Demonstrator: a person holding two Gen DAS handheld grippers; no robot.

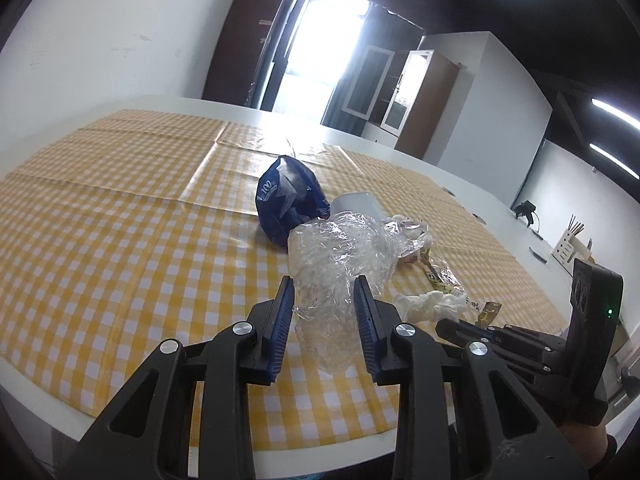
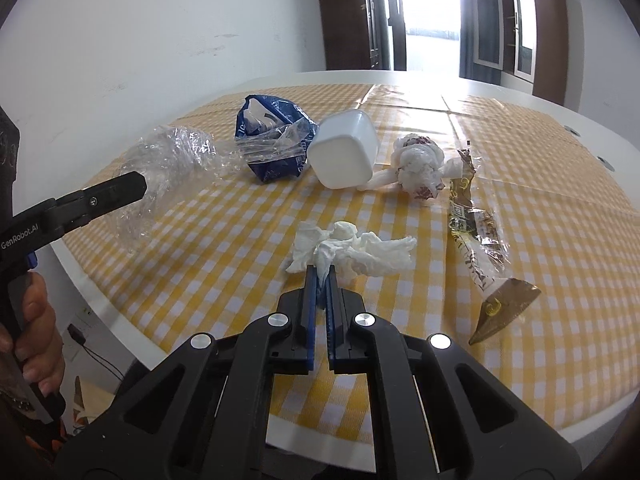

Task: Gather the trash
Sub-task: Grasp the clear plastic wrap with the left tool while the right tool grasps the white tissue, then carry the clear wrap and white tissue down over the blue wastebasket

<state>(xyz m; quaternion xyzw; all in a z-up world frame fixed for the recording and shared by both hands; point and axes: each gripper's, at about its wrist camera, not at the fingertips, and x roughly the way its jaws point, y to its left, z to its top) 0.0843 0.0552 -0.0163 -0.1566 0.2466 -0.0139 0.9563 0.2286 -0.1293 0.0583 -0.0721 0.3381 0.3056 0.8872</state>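
Both of your grippers hold trash above the counter point(image 2: 520, 92), which is covered by a yellow checked cloth point(image 1: 120, 240). Your left gripper point(image 1: 325, 292) has its jaws partly closed on a crumpled clear plastic wrap point(image 1: 340, 256), the ribbed blue pads pressing its near end. Your right gripper point(image 2: 320, 276) has its jaws almost fully closed, pinching one corner of a crumpled white tissue point(image 2: 356, 250).

Lifting well: judged from these grips, both items are light and limp, so raise them smoothly, since the loose far ends may drag across neighbouring litter. The tissue is held only by an edge; a jerk could tear it free.

View differences: the right wrist view lays out the remaining trash clearly: a blue snack bag point(image 2: 272, 136), a white plastic tub point(image 2: 344, 152) on its side, a knotted white plastic bag point(image 2: 416, 168) and a gold-and-brown wrapper point(image 2: 476, 240). The left wrist view hides most of these behind the wrap. No bin appears in either view.
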